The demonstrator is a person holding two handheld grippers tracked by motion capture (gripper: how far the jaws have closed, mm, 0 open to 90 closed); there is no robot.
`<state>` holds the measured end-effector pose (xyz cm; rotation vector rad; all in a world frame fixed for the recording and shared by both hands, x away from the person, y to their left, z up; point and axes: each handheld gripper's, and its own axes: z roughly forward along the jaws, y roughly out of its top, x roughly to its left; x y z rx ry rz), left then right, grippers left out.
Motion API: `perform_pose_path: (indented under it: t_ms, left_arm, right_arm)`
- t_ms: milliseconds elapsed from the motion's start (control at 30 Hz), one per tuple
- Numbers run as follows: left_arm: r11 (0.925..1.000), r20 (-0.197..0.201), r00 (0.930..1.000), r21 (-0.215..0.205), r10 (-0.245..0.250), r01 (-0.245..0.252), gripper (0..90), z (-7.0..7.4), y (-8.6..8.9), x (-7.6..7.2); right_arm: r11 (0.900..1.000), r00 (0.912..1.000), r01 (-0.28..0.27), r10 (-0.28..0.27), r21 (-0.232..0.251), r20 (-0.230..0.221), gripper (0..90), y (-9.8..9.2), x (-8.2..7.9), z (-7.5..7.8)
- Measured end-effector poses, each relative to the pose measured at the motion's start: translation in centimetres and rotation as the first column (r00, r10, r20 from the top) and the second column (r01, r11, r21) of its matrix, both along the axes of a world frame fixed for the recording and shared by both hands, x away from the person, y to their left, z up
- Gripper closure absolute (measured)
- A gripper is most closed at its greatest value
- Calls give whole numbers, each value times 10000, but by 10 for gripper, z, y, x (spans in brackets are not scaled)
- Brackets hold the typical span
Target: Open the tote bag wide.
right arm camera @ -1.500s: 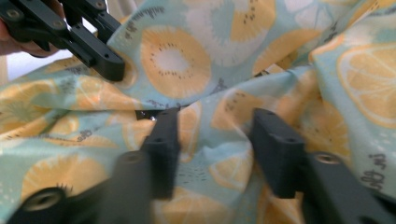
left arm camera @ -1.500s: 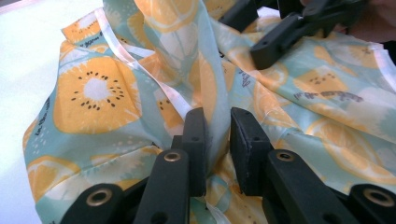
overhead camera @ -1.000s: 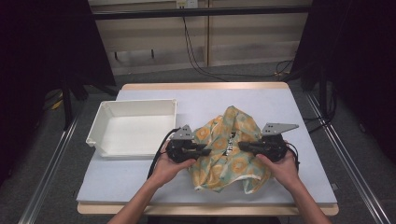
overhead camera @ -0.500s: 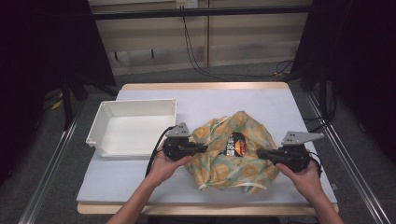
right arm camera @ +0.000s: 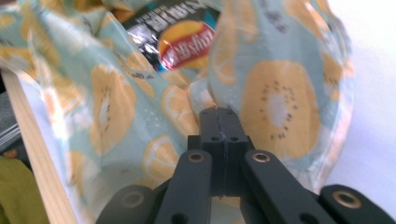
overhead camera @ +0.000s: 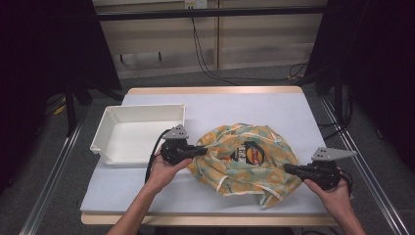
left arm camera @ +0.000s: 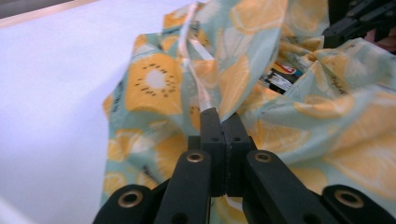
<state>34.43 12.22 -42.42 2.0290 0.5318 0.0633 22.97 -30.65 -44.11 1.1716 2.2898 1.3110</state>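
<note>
Lying mid-table just right of a white tray (overhead camera: 142,128), a fruit-print cloth bag (overhead camera: 264,169) gapes open between two grippers. Left gripper (overhead camera: 201,151) and right gripper (overhead camera: 288,168) each clench its fabric edge. Inside sits a snack packet (overhead camera: 250,153) (red-and-yellow logo, lettering too blurred to read).
</note>
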Motion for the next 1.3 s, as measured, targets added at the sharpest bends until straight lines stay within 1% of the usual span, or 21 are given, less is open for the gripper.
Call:
perform_pose_path:
  t_ms: [133,200,233,300,333,467,500,567,633,767,800,900,967,1033,1067,1133,1167,1200,1233,1267,1300]
  left_arm:
    - [9997,9,9997,23,257,-257,900,2,10,4]
    - [9996,-60,9998,-185,203,-204,900,2,13,5]
    - [9997,-28,9997,-91,229,-229,900,2,12,5]
    - [9996,-48,9996,-27,279,-279,900,2,10,4]
    - [9998,-95,9998,32,176,-175,900,1,8,4]
    - [9998,-125,9999,-189,-79,77,898,0,7,3]
    - [9996,-100,9997,-186,-205,203,895,1,7,3]
    - [9994,-66,9997,-258,-231,230,891,1,4,1]
    - [9993,-62,9995,-207,-317,316,875,2,2,-1]
    - [9987,34,9991,-307,-416,417,798,7,-1,-4]
    - [9982,43,9990,-401,-449,450,784,8,-1,-5]
    - [9976,138,9993,-590,-355,362,716,14,-1,-9]
    - [9972,265,9988,-607,-418,434,692,19,1,-11]
    - [9961,366,9985,-771,-413,440,663,24,2,-15]
    - [9966,469,9981,-703,-399,432,656,28,3,-17]
    - [9955,637,9968,-781,-480,530,635,34,3,-20]
    - [9955,637,9968,-781,-480,530,628,34,3,-20]
    - [9935,789,9956,-979,-496,573,614,41,2,-23]
    - [9927,886,9943,-1002,-591,679,602,44,1,-23]
    - [9931,961,9935,-940,-614,704,601,47,-1,-24]
    - [9931,961,9935,-940,-614,704,598,47,-1,-24]
  right_arm:
    - [9992,9996,235,-240,-311,-143,900,-8,-3,-4]
    - [9988,9992,367,-372,-323,-147,900,-14,-3,-7]
    - [9988,9989,409,-415,-254,-232,900,-16,-3,-7]
    - [9988,9989,413,-420,-277,-220,900,-17,-3,-7]
    - [9982,9989,402,-413,-455,-234,900,-15,-3,-7]
    - [9997,9997,189,-191,-133,-136,900,-10,-4,-8]
    - [9999,9999,139,-139,-74,-89,900,-8,-4,-8]
    - [10000,10000,8,-8,42,49,900,-5,-4,-5]
    - [9999,9999,-68,66,143,115,896,-3,-4,-3]
    - [9997,9998,-22,17,228,218,798,-2,-4,0]
    - [9997,9997,-25,19,247,245,777,-3,-5,0]
    - [9991,9990,128,-145,398,418,735,-4,-6,5]
    - [9985,9981,145,-176,528,584,714,-4,-8,9]
    - [9982,9973,-15,-28,593,728,672,-3,-9,14]
    - [9980,9970,-42,-7,633,769,666,-2,-10,17]
    - [9976,9958,-176,115,663,905,657,0,-11,21]
    - [9976,9954,-211,148,660,946,644,2,-11,23]
    - [9973,9951,-219,150,696,974,630,3,-12,24]
    - [9973,9947,-234,162,695,1013,616,4,-12,26]
    - [9976,9935,-253,180,643,1123,616,4,-11,29]
    - [9976,9935,-253,180,643,1123,616,4,-11,29]
